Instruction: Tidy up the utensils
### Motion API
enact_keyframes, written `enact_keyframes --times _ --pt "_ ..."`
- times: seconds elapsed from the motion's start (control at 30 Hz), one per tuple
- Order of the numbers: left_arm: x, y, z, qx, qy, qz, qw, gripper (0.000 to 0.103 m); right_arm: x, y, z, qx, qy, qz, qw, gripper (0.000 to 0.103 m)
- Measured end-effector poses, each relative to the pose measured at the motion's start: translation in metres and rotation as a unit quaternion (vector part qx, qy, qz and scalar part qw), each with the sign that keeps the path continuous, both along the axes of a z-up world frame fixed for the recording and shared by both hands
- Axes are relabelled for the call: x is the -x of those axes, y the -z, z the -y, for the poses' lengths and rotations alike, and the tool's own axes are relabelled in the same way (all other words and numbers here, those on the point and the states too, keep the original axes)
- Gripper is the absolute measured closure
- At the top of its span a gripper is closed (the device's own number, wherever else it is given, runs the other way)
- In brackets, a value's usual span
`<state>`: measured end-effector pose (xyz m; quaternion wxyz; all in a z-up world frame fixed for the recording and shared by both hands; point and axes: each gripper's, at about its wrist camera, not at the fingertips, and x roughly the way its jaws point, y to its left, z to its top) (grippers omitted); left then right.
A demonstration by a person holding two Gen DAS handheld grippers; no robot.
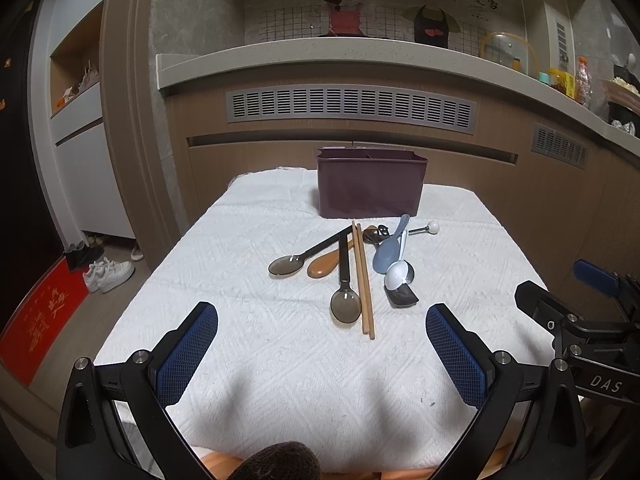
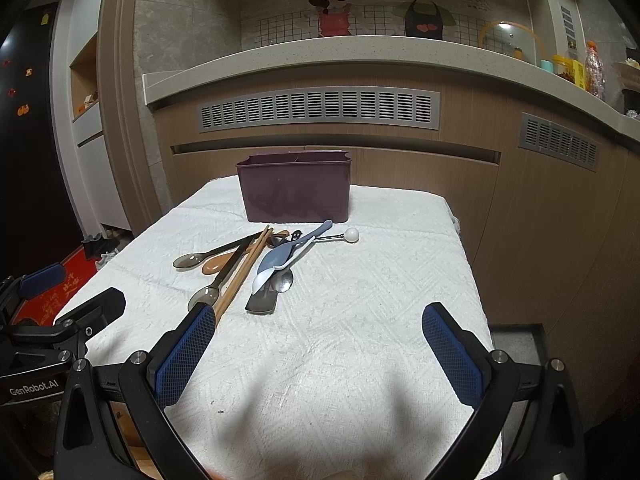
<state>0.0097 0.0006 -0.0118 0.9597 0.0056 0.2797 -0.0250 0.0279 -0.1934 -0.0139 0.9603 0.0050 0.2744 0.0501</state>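
While both tools hang over the near edge of the table [image 1: 248, 360], the left tool [image 1: 322, 354] and right tool [image 2: 316, 352] stand wide apart at the fingers, holding nothing. Left view alone: white sneakers [image 1: 109, 276] on the floor. Right view alone: the left tool's flank. Utensil heap, mid-table: two smoky spoons [image 1: 345, 305], brown spoon [image 1: 322, 266], chopsticks [image 1: 362, 276], blue scoop [image 1: 388, 254], white spoon [image 1: 396, 274]. Purple divided caddy [image 1: 370, 184] just behind, upright.
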Motion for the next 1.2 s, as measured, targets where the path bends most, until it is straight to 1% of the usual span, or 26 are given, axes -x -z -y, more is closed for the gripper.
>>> enact_keyframes --times 0.23,0.33,0.5,0.57,0.63,0.77,0.9,1.0,1.07,1.13,1.2 --pt "-0.004 0.000 -0.002 0.002 -0.001 -0.006 1.0000 0.000 0.000 0.000 0.002 -0.001 0.001 -0.002 1.000 0.000" --pt "-0.011 0.000 -0.004 0.004 0.001 -0.016 0.9999 0.000 -0.001 0.000 0.002 0.000 0.001 -0.002 1.000 0.000" --pt "-0.035 0.007 -0.007 0.013 0.036 -0.042 0.9984 0.000 -0.015 -0.001 0.006 0.012 0.009 -0.003 1.000 0.000" --pt "-0.047 0.009 -0.006 0.005 0.055 -0.049 0.9973 0.000 -0.023 0.000 0.007 0.024 0.011 -0.004 1.000 0.000" --pt "-0.060 0.011 -0.005 0.005 0.069 -0.055 0.9961 0.000 -0.034 0.000 0.008 0.034 0.010 -0.007 0.999 0.000" --pt "-0.086 0.015 -0.006 0.005 0.081 -0.042 0.9958 0.000 -0.055 0.004 0.012 0.040 0.005 -0.018 0.999 0.000" --pt "-0.121 0.024 -0.007 0.006 0.089 -0.062 0.9940 0.000 -0.087 0.012 0.016 0.043 -0.003 -0.044 0.998 0.000" --pt "-0.139 0.031 -0.007 -0.012 0.086 -0.062 0.9943 0.000 -0.110 0.020 0.017 0.040 -0.011 -0.067 0.997 0.000" --pt "-0.152 0.035 -0.007 -0.022 0.092 -0.069 0.9932 0.000 -0.127 0.026 0.014 0.043 -0.022 -0.083 0.995 0.000" --pt "-0.163 0.040 -0.004 -0.030 0.114 -0.080 0.9898 0.000 -0.138 0.031 0.011 0.047 -0.034 -0.093 0.994 0.000" --pt "-0.168 0.043 -0.001 -0.028 0.144 -0.090 0.9851 0.000 -0.149 0.035 0.006 0.054 -0.048 -0.101 0.992 0.000"
